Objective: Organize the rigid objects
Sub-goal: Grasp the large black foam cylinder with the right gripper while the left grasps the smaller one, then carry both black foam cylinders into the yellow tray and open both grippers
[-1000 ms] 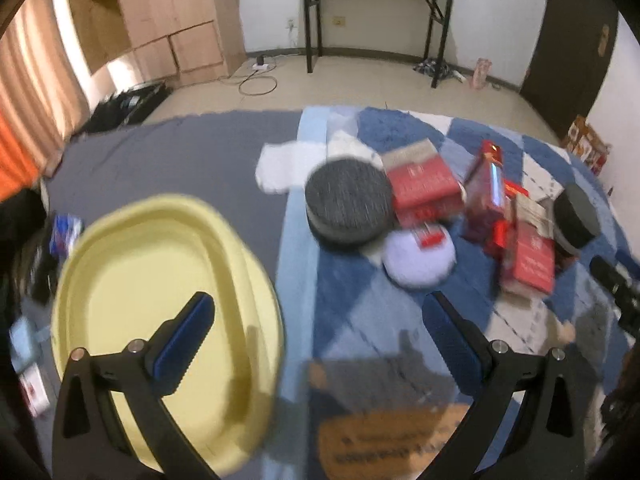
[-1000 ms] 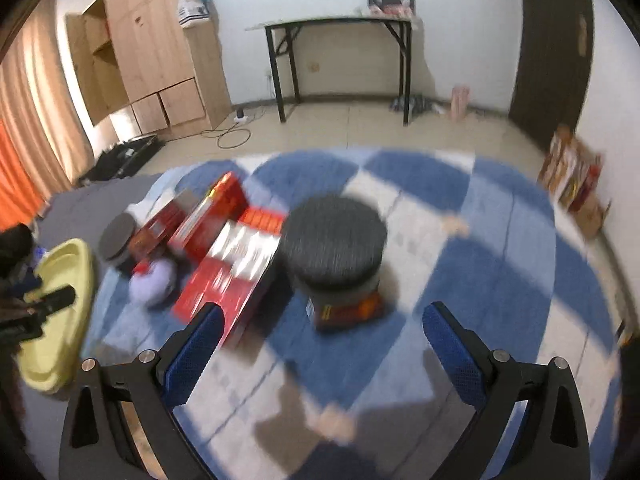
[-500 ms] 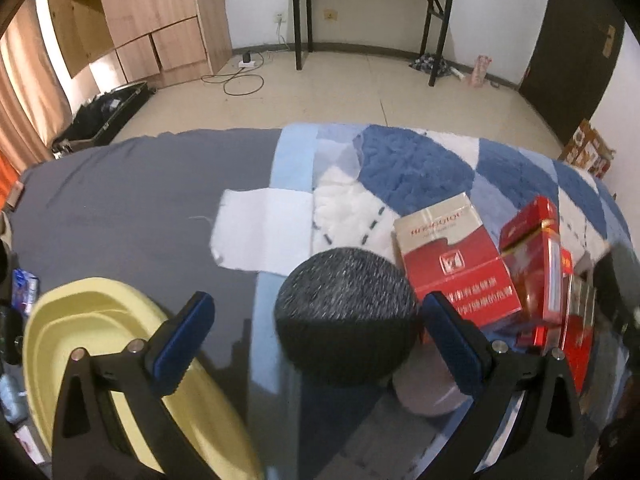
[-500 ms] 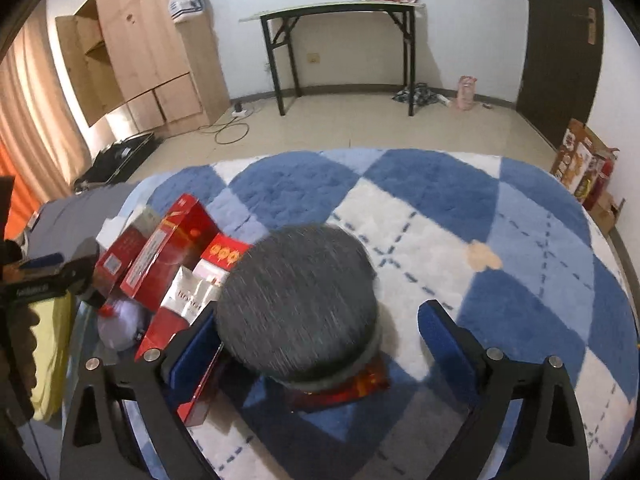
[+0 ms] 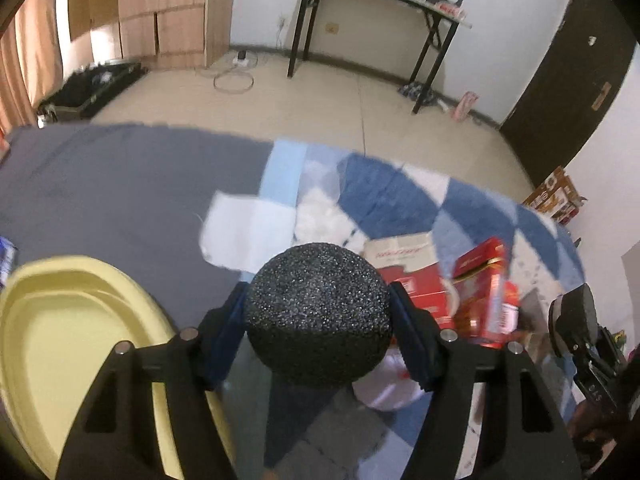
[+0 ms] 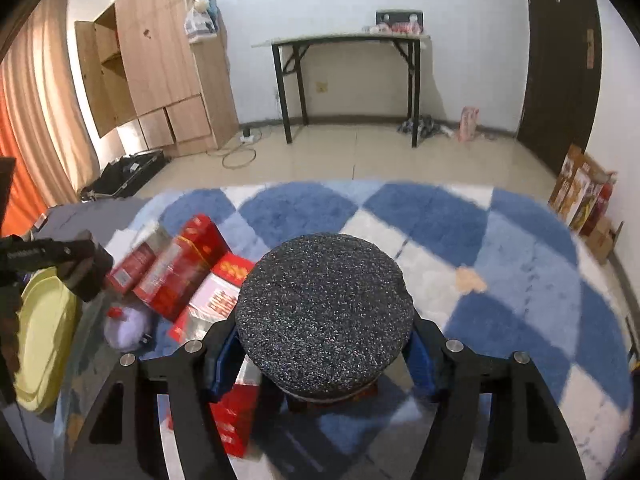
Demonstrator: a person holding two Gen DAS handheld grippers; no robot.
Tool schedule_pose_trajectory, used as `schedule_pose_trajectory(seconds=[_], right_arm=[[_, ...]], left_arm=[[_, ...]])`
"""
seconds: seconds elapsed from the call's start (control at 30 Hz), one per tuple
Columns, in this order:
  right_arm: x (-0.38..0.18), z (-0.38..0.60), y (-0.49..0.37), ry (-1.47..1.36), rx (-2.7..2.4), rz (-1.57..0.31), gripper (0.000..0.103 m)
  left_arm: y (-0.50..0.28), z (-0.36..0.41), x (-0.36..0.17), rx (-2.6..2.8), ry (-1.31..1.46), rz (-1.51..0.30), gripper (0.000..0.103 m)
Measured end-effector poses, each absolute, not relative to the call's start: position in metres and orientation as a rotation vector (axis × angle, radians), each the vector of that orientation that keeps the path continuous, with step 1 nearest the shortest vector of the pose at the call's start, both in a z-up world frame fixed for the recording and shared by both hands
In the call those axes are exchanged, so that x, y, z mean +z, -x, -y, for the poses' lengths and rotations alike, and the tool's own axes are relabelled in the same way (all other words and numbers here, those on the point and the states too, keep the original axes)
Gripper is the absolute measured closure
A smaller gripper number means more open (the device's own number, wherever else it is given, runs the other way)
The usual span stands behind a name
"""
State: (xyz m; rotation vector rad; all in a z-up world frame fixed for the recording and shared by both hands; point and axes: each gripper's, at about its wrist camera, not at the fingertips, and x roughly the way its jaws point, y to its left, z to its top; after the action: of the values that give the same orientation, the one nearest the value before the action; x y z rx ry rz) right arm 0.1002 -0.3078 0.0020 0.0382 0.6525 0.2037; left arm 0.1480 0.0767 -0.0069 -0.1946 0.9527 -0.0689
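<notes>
Where jaws just closed, black-lidded jars (image 5: 318, 312) (image 6: 324, 314) between pads.

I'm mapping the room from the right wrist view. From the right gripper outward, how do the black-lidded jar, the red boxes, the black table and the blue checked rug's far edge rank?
1. Black-lidded jar, between the right gripper jaws.
2. Red boxes, just left on the rug.
3. Rug's far edge, straight ahead.
4. Black table, against the back wall.

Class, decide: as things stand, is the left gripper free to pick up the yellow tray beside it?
Probably not. The left gripper has just closed on a black-lidded jar, so it is occupied, though the yellow tray lies unobstructed alongside.
</notes>
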Motion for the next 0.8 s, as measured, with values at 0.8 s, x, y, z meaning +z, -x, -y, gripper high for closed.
schedule_pose_trajectory(seconds=[0.8], right_arm=[[-0.048,-0.069,-0.001,0.330,0.797,-0.757,0.036]], left_arm=[[-0.099,-0.306,-0.060,0.156,0.257,-1.132,0.033]])
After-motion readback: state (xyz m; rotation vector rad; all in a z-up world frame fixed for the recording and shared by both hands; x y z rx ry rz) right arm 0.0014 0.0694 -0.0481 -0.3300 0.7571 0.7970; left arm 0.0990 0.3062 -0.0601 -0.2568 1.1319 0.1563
